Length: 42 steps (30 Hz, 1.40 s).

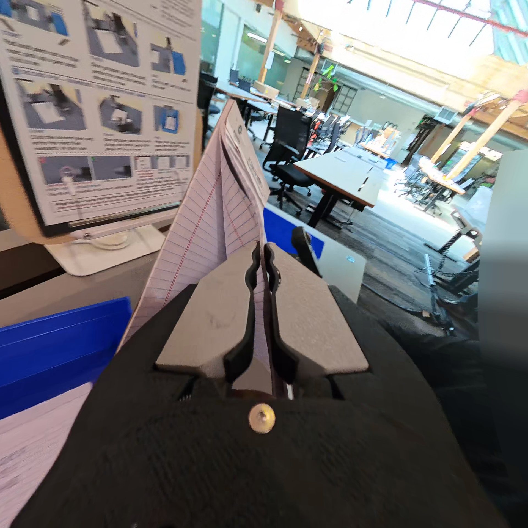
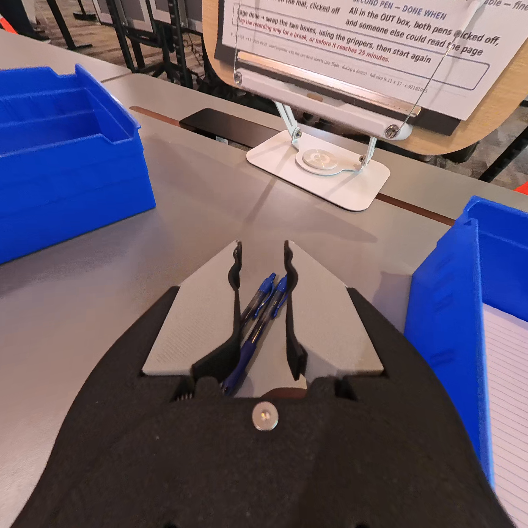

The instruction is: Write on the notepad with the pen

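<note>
My left gripper [image 1: 261,245] is shut on a lined notepad [image 1: 200,223] and holds it up on edge above the table, its pages fanning a little at the top. My right gripper [image 2: 261,245] is open and hovers low over the grey table [image 2: 200,223]. Two blue click pens [image 2: 258,311] lie side by side on the table in the gap between its fingers. Neither finger touches them. Their tips point back toward the gripper body, and the lower ends are hidden by it.
An empty blue bin [image 2: 65,171] stands at the left and a second blue bin [image 2: 445,328] with lined paper [image 2: 508,400] in it at the right. A white stand [image 2: 320,168] with an instruction sheet is at the table's far edge. The left wrist view shows a blue bin [image 1: 57,343] below. Left tips to right tips: about 30 centimeters.
</note>
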Motion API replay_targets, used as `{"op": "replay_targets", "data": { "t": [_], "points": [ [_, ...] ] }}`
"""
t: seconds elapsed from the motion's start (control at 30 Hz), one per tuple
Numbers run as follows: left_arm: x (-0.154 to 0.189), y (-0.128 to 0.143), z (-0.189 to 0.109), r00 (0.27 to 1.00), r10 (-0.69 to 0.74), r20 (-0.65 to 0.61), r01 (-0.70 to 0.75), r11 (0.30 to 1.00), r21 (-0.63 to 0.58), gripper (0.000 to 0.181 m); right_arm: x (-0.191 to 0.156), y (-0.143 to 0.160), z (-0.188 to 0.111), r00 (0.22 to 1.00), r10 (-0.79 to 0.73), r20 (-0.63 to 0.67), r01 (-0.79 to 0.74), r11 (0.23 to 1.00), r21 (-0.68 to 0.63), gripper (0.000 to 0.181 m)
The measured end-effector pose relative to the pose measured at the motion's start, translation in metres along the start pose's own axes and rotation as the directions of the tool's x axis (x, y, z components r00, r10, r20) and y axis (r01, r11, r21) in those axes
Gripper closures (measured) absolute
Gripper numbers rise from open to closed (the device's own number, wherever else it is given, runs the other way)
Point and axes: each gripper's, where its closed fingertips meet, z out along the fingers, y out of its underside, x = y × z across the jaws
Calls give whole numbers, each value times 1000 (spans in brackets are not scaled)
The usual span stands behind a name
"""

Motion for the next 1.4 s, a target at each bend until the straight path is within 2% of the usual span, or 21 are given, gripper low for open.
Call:
{"op": "replay_targets", "data": {
  "t": [0.1, 0.17, 0.27, 0.33, 0.4, 0.5, 0.6, 0.7, 0.77, 0.9, 1.03, 1.13, 1.2, 1.27, 1.33, 1.4],
  "points": [
    [18, 20, 21, 995, -86, -58, 88, 996, 29, 181, 5, -14, -9, 1000, 17, -19, -15, 997, 70, 155],
    [20, 46, 39, 983, -163, -89, 165, 986, 10, 181, 10, -28, -19, 999, 33, -37, -28, 989, 147, 156],
    [4, 91, 64, 962, -266, -58, 266, 964, 3, 181, 24, -41, -32, 994, 51, -97, -29, 974, 223, 158],
    [-5, 119, 76, 943, -329, -53, 329, 944, -4, 181, 36, -39, -34, 987, 40, -157, -8, 979, 201, 160],
    [-19, 143, 88, 933, -359, 10, 359, 933, -1, 181, 39, -32, -29, 984, 28, -173, -1, 988, 157, 161],
    [-48, 164, 97, 935, -299, 189, 297, 954, 43, 181, 32, -25, -22, 990, 26, -140, -8, 992, 128, 160],
    [-65, 168, 98, 919, -193, 343, 184, 981, 61, 178, 27, -24, -20, 990, -2, -140, 19, 993, 118, 160],
    [-70, 172, 100, 910, -128, 394, 122, 992, 41, 181, 24, -24, -19, 992, -8, -128, 23, 993, 115, 160],
    [-74, 172, 96, 887, -56, 458, 64, 998, -1, 159, 22, -20, -16, 993, -11, -115, 22, 995, 98, 160],
    [-65, 152, 80, 863, 98, 496, -93, 995, -35, 165, 4, -2, -3, 999, -21, -26, 21, 1000, 10, 158],
    [-62, 148, 46, 818, 254, 515, -164, 963, -215, 160, -17, 15, 7, 997, -65, 33, 67, 996, -64, 157],
    [-73, 164, 3, 753, 389, 531, -161, 891, -424, 147, -25, 19, 9, 994, -97, 52, 101, 992, -82, 157],
    [-72, 183, -27, 753, 431, 497, -130, 838, -531, 149, -25, 19, 9, 994, -96, 51, 100, 991, -83, 157],
    [-60, 207, -46, 807, 401, 434, -87, 807, -584, 148, -21, 17, 8, 995, -82, 47, 86, 993, -79, 157],
    [-54, 224, -55, 827, 376, 418, -79, 814, -576, 143, -17, 15, 7, 997, -64, 41, 67, 995, -69, 157],
    [-64, 243, -61, 807, 387, 445, -56, 802, -595, 119, -14, 12, 6, 998, -49, 37, 51, 997, -56, 157]
  ]
}}
